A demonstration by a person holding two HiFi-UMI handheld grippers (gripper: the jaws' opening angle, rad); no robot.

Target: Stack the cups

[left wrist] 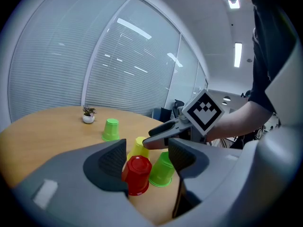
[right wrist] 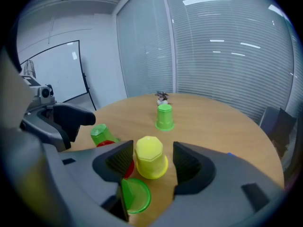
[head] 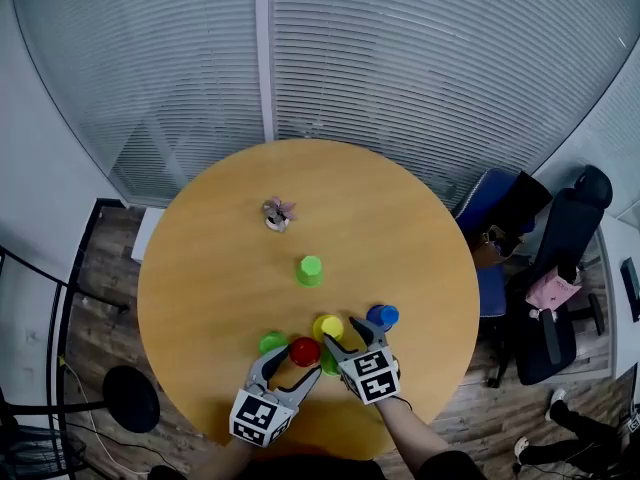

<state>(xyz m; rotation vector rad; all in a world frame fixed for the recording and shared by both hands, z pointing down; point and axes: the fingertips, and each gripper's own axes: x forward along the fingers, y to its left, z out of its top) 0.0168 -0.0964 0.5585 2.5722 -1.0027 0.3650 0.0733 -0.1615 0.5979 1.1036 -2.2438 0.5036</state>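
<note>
Left gripper [left wrist: 147, 150] hovers over the near part of the round tabletop [head: 220, 268], its fingers wide apart around an upturned red cup [left wrist: 137, 175] without clamping it. Beside it, the right gripper [right wrist: 152, 152] has its fingers spread either side of an upturned yellow cup [right wrist: 150, 159], with gaps on both sides. A lone green cup [head: 310, 270] stands mid-table and a blue cup [head: 382, 316] is near the yellow one.

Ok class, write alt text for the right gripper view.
An upside-down yellow cup stands between the open jaws of the right tool on a round wooden table. A near green cup peeks past one jaw; a far green cup and a small plant stand beyond.
</note>
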